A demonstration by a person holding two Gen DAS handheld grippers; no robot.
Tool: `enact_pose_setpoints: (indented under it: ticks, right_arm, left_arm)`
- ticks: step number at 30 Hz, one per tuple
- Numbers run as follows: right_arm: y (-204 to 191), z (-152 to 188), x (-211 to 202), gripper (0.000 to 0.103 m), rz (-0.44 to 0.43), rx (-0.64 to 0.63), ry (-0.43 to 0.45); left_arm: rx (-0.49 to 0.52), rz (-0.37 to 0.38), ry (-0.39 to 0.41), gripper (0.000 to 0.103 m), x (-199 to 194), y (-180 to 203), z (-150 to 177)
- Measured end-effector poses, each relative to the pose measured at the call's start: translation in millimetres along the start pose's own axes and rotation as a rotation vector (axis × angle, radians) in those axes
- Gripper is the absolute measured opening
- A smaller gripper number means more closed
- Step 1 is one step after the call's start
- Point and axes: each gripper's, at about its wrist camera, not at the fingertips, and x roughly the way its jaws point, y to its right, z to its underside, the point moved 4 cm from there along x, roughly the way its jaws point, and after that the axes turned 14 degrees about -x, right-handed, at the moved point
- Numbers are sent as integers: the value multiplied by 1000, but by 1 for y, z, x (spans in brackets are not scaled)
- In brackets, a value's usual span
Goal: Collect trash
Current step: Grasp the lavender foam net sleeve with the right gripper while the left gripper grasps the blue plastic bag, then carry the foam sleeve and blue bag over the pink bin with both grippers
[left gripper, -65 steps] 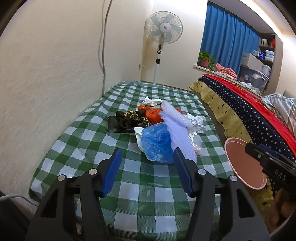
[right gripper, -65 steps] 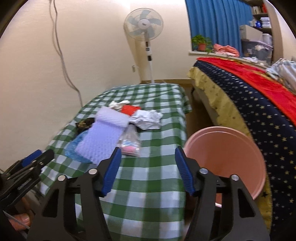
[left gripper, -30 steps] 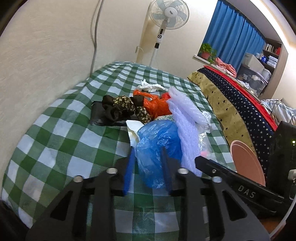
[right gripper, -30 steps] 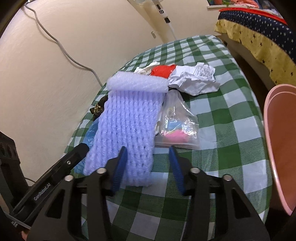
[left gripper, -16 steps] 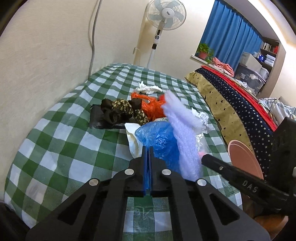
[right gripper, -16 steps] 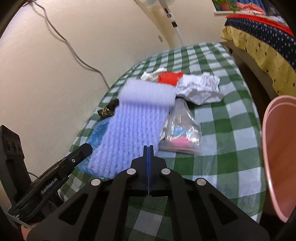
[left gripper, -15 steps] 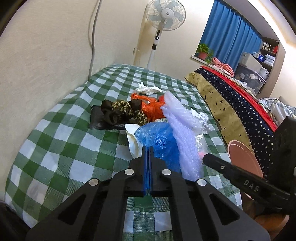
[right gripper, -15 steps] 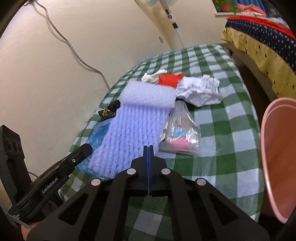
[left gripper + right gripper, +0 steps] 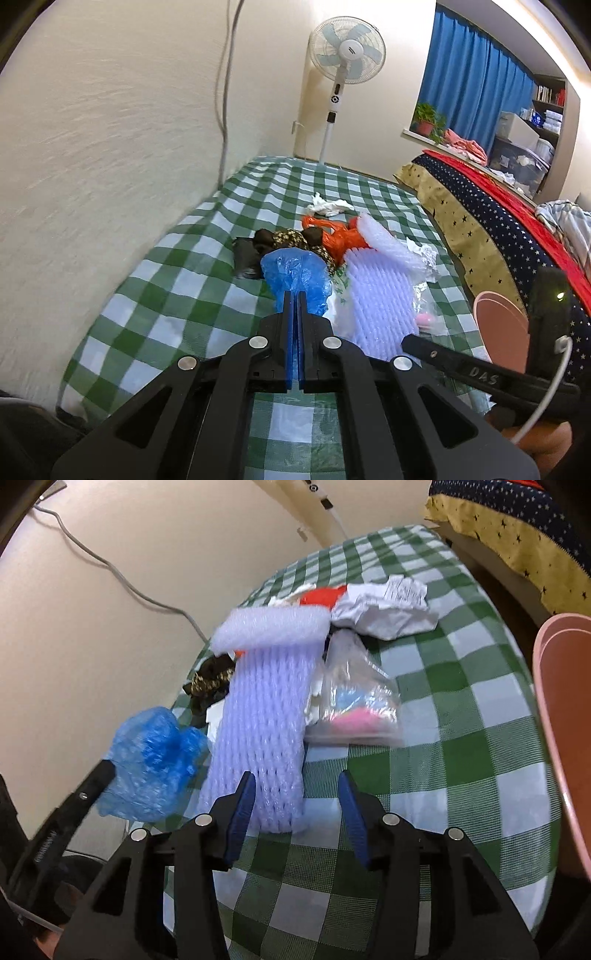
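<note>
The left tool [image 9: 294,295] has closed on the blue bag [image 9: 295,275] and lifted it off the bench [image 9: 177,295]. The right tool [image 9: 297,805] is opening again, foam net [image 9: 266,716] unclamped between its jaws; the bag can go to the pink bin [image 9: 565,716].

Pink bin [image 9: 565,716]: cut off by the right edge of your right wrist view; only part of its rim and wall shows.
Clear bag [image 9: 356,701]: its contents are blurred; you see only pink and pale blue patches.
Dark patterned item [image 9: 210,681]: mostly hidden behind the white foam net [image 9: 266,716]; what it is cannot be told.
Blue plastic bag [image 9: 295,275]: its lower part is hidden behind your left claw [image 9: 294,295].
Shelf contents [image 9: 546,110]: too small to identify.
</note>
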Motion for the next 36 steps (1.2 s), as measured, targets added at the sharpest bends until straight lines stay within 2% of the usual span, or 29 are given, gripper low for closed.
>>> enact_pose_setpoints:
  ticks: [1,2,3,4,13,17,30,36]
  right_arm:
    - [-2,1,1,28,-4,-5,-3]
    - [-5,1,1,19,-13,-16,-8]
    - [-8,1,0,12,-14,-28,-6]
    - [-10,1,-4,11,-8,-42,3]
    - [-40,-4,-51,10,94,-225,61]
    - [-41,-5,-73,10,146,-275,76]
    - [-42,3,-149,10,333,-351,139]
    - [-27,-1,-201,10,441,-340,183]
  left_arm:
    - [2,0,3,1,-2,0,0]
    - [5,1,6,1,-3,0,-1]
    - [9,1,9,1,-4,1,-1]
    - [13,2,12,1,-6,2,-1]
    - [28,17,35,1,-24,7,1]
    - [31,29,48,1,-36,10,3]
    - [61,101,76,1,-80,35,14]
    - [91,148,75,1,-89,59,18]
